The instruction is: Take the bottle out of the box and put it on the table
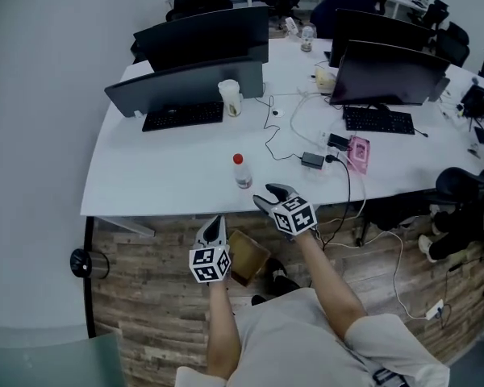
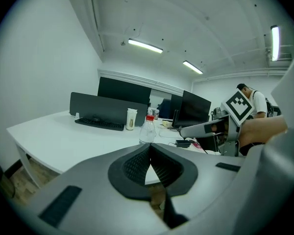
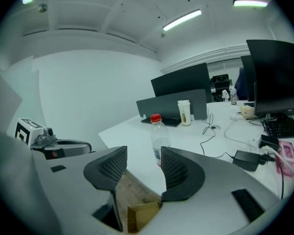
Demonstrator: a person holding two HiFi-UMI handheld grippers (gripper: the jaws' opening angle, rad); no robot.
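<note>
A clear plastic bottle (image 1: 241, 171) with a red cap stands upright on the white table (image 1: 169, 185), close to its front edge. My right gripper (image 1: 274, 193) hangs just right of the bottle at the table edge, jaws open and empty. In the right gripper view the bottle (image 3: 159, 136) stands beyond the gap of the right gripper (image 3: 143, 158). My left gripper (image 1: 215, 228) is lower, over the floor in front of the table. The left gripper (image 2: 150, 153) has its pads together with nothing between them. The brown cardboard box (image 1: 248, 256) lies on the floor between both arms.
Several dark monitors (image 1: 185, 83), two keyboards (image 1: 378, 120), a pale cup (image 1: 230, 97), cables and a black power adapter (image 1: 313, 160) lie on the table behind the bottle. A black stand (image 1: 82, 262) is on the wood floor at left. A person stands far off at right (image 2: 252, 99).
</note>
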